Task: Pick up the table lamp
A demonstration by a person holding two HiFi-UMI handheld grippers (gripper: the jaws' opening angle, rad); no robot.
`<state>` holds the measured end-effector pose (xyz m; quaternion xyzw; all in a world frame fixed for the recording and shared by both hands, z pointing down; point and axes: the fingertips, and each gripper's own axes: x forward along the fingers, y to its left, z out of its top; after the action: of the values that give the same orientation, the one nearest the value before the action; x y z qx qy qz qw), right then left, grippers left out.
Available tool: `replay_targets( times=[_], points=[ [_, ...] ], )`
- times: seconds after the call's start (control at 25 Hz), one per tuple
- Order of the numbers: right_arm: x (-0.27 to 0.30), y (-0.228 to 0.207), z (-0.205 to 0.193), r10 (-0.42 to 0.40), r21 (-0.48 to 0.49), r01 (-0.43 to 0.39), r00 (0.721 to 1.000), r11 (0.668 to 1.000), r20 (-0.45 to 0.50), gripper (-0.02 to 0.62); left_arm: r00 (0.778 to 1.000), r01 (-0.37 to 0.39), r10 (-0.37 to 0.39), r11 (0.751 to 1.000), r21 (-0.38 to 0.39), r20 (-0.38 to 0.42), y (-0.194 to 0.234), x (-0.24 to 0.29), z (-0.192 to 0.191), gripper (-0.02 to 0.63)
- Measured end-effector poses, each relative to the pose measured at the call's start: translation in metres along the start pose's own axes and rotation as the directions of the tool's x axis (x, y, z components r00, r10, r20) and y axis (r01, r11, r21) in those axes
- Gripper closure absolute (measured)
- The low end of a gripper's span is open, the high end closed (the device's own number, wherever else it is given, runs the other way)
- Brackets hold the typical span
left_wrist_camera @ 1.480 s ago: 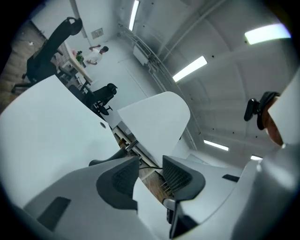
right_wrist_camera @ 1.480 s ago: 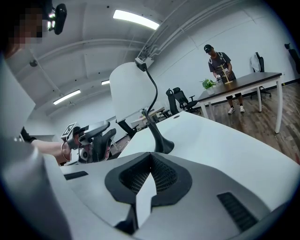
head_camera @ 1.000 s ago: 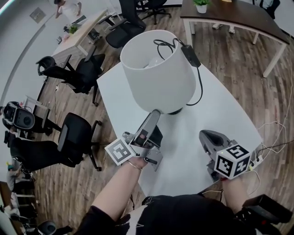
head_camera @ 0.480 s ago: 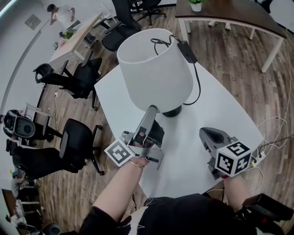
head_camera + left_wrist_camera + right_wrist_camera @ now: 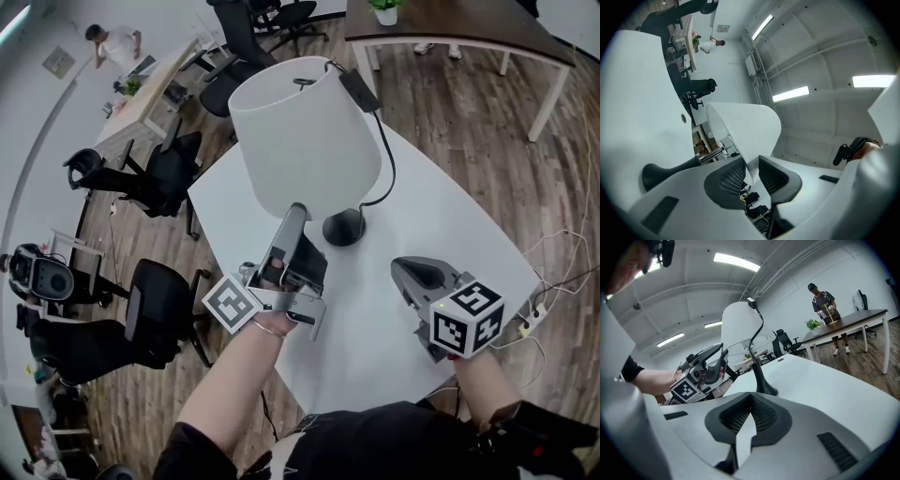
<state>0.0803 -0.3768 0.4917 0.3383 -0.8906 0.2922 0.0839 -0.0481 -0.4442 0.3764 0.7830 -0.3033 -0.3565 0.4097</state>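
The left tool (image 5: 294, 210) has just been closing and now pinches the lower rim of the table lamp (image 5: 302, 131), so it looks ready to lift. The right tool (image 5: 411, 272) is pressed together and empty, near the desk's (image 5: 450, 217) front edge.

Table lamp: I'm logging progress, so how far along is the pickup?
Done: the left gripper is at the lamp shade, and its jaws have just been closing onto the shade's lower rim. In hand: that grip. Left: the lift; the lamp base looks set on the white table. The right gripper is shut, empty, off to the side.
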Motion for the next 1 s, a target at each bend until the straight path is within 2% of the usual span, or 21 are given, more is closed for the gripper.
replay_targets(
  times=[0.24,0.52,0.68,0.84,1.0],
  points=[
    [0.035,0.006,0.020,0.036,-0.093,-0.033,0.999,0.995,0.028,0.580,0.999,0.020,-0.020,1.000,0.003,-0.033,0.003,0.010,0.005,0.520],
    [0.078,0.008,0.032,0.065,-0.096,-0.065,0.998,0.993,0.001,0.580,0.998,0.053,-0.053,0.999,-0.011,-0.016,0.003,0.028,0.012,0.532],
    [0.098,0.003,0.036,0.057,-0.104,-0.058,0.998,0.993,-0.015,0.580,0.996,0.086,-0.086,0.996,-0.024,-0.030,0.005,0.033,0.017,0.545],
    [0.107,-0.003,0.042,0.050,-0.105,-0.052,0.999,0.993,-0.020,0.578,0.995,0.104,-0.104,0.994,-0.025,-0.005,0.006,0.040,0.025,0.552],
    [0.112,-0.009,0.054,0.058,-0.098,-0.058,0.998,0.993,-0.004,0.578,0.995,0.102,-0.102,0.995,0.014,0.012,0.006,0.050,0.026,0.560]
  ],
)
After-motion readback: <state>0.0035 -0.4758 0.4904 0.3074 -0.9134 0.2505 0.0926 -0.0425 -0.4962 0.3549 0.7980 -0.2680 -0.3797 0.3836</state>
